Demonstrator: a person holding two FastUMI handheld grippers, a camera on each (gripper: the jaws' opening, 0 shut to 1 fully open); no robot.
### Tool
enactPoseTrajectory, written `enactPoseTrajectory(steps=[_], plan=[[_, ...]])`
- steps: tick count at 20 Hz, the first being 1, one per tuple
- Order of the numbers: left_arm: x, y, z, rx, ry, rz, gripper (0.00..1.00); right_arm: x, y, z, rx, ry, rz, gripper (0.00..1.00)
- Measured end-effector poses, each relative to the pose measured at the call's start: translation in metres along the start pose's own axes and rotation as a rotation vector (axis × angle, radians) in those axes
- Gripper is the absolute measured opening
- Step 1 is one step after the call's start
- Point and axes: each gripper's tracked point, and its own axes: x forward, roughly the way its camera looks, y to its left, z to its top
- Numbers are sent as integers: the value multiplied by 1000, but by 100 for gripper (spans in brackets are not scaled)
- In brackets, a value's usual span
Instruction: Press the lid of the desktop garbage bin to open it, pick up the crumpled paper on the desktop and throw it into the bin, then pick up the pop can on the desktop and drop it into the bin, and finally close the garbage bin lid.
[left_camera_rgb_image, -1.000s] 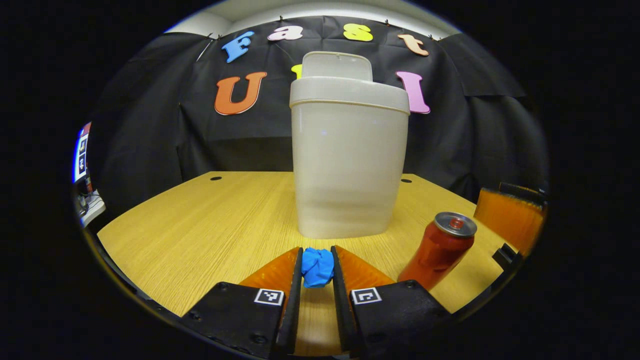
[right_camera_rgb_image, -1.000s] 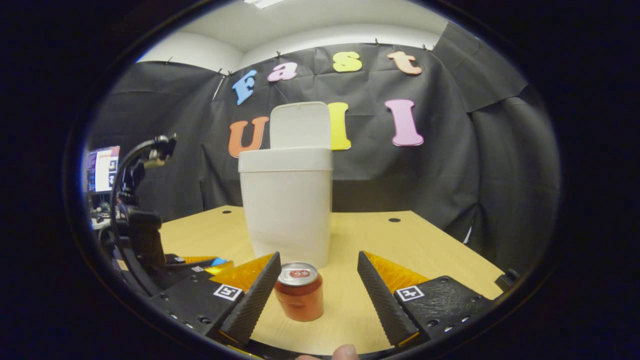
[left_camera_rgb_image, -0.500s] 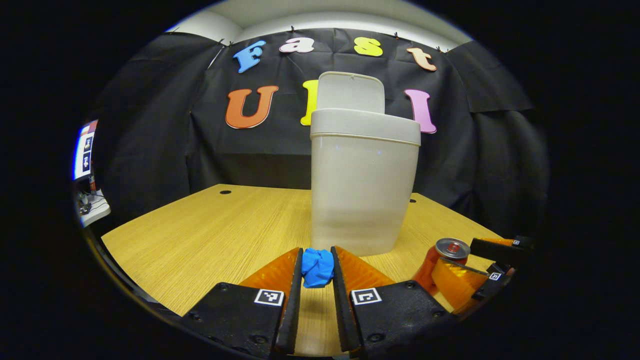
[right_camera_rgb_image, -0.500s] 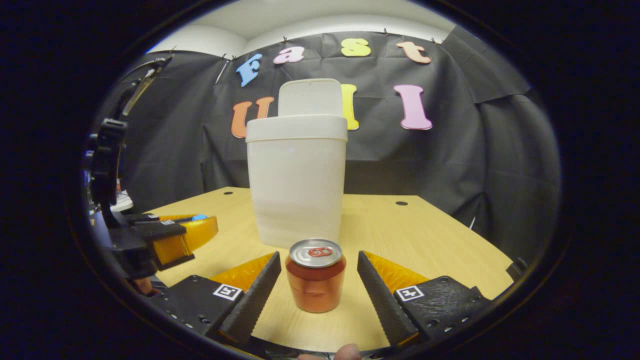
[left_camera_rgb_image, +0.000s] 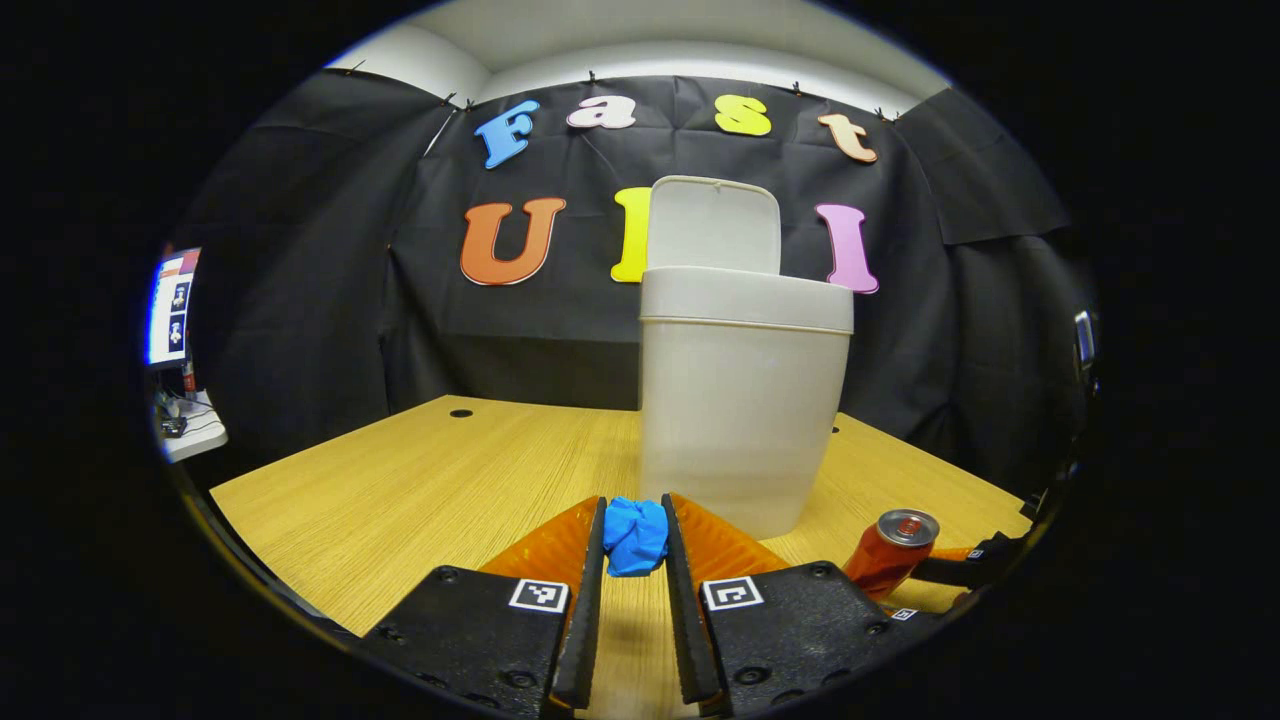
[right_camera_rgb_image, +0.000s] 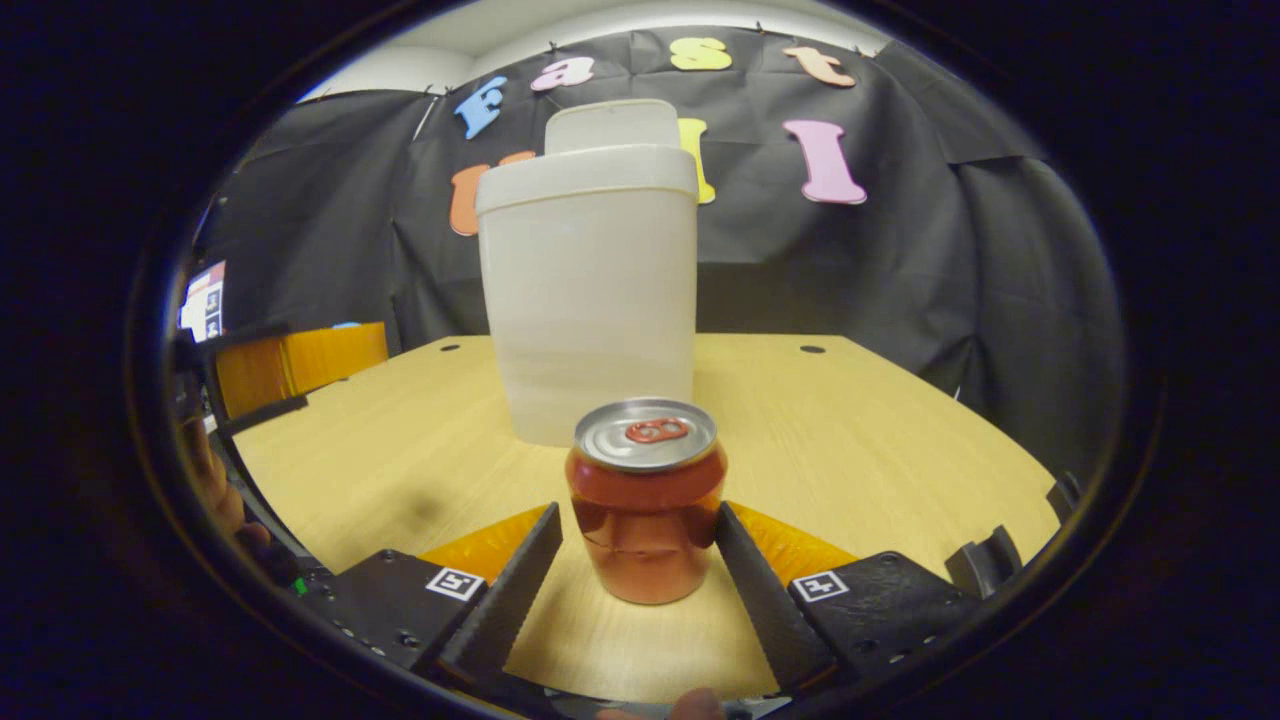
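The bin (left_camera_rgb_image: 745, 400) is standing at centre frame on the table (left_camera_rgb_image: 420, 480) with its lid (left_camera_rgb_image: 714, 226) already flipped up, so the opening step looks done. The left claw (left_camera_rgb_image: 634, 545) is gripping the crumpled paper (left_camera_rgb_image: 635, 535) between both fingers at the bottom centre of the left gripper view, not yet over the bin. In the right gripper view the right claw (right_camera_rgb_image: 640, 570) is sitting open around the pop can (right_camera_rgb_image: 646, 497), which is standing upright on the table at lower centre, with the right-hand finger touching or nearly touching it. Both drops and the lid closing appear to be left.
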Motion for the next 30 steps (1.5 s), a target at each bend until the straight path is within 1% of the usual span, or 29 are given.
enactPoseTrajectory(steps=[1, 2, 6, 9, 12, 14, 15, 16, 18, 20, 23, 26, 28, 30], plan=[[0, 0, 1, 1, -3, 1, 35, 3, -1, -3, 10, 16, -4, 98], [1, 0, 2, 3, -6, 2, 35, 4, -3, -6, 15, 29, -15, 96], [4, 3, 6, 8, -16, 9, 35, 9, -8, -9, 17, 50, -44, 96], [6, 2, 11, -3, -17, 0, 35, 13, -10, -16, 14, 77, -45, 96], [7, -2, 27, 0, -47, -11, 35, 12, -10, -21, 32, 95, -39, 96], [9, -6, 39, 5, -73, -16, 35, 11, -11, -18, 28, 87, -27, 96], [10, -9, 43, 1, -79, -25, 35, 11, -14, -14, 31, 79, -29, 94], [12, -13, 45, -1, -76, -35, 35, 10, -13, -13, 32, 75, -25, 84], [12, -20, 52, 6, -82, -39, 35, 9, -13, -11, 33, 67, -24, 82], [14, -24, 67, 3, -107, -43, 34, 6, -13, -2, 38, 42, -18, 82], [21, -31, 91, 4, -141, -50, 35, -2, -25, 16, 10, -2, -24, 81], [27, -44, 119, -6, -168, -83, 34, -7, -25, 24, -5, -16, 10, 81], [32, -51, 136, 2, -188, -93, 34, -11, -29, 31, -12, -35, 14, 81], [39, -62, 151, 6, -203, -120, 34, -13, -35, 35, -16, -46, 10, 81]])
